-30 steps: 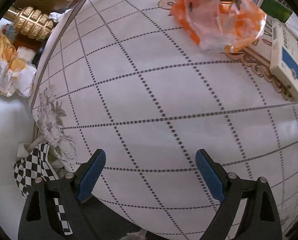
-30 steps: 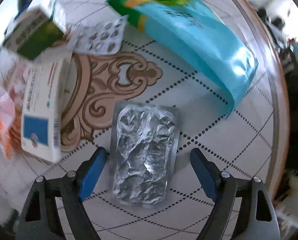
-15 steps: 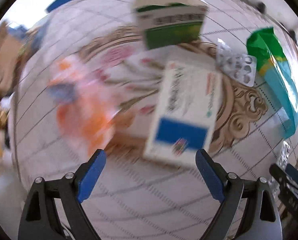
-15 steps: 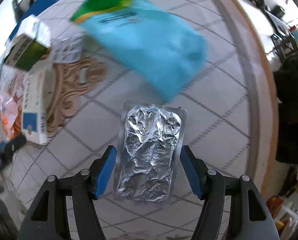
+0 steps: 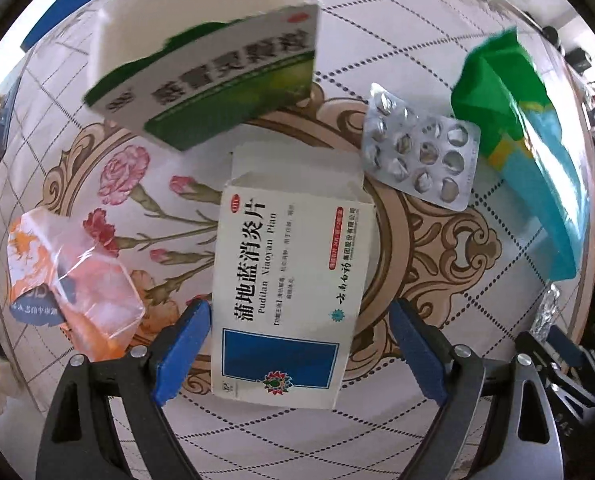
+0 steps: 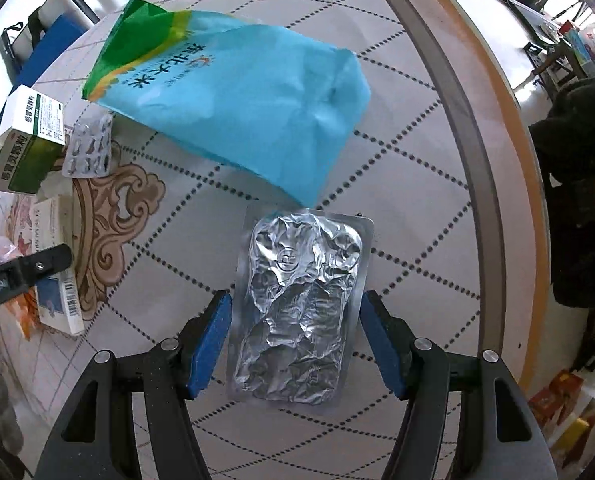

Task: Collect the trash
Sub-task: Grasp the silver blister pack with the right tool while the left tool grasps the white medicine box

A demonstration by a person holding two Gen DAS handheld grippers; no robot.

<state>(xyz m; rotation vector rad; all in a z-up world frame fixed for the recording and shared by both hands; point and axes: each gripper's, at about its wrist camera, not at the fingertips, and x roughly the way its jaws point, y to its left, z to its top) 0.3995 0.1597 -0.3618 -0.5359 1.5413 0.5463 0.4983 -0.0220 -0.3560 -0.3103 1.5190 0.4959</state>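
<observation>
Right gripper [image 6: 295,304] pointing down at the table [image 6: 409,208], partly closed, blue pads pressed on both long edges of a crumpled foil pill sheet [image 6: 297,312]. Just beyond the sheet's far end, a blue and green bag [image 6: 237,108] lying flat, its near corner reaching the sheet. Well off to the left of that view, boxes and a smaller pill strip near the table's printed scrollwork.

Left gripper [image 5: 299,316] also pointing down, spread wide, gripping nothing. Between its pads but not clamped, the near end of a white box with a blue panel [image 5: 289,280], far flap open; left pad just beside the box edge, right pad clear of it. To the left, a crumpled orange wrapper [image 5: 77,280] on the flower print. Farther off, a green and white box [image 5: 217,80] tilted over the far end of the white one, and to its right a used pill strip [image 5: 417,156] beside the bag.
</observation>
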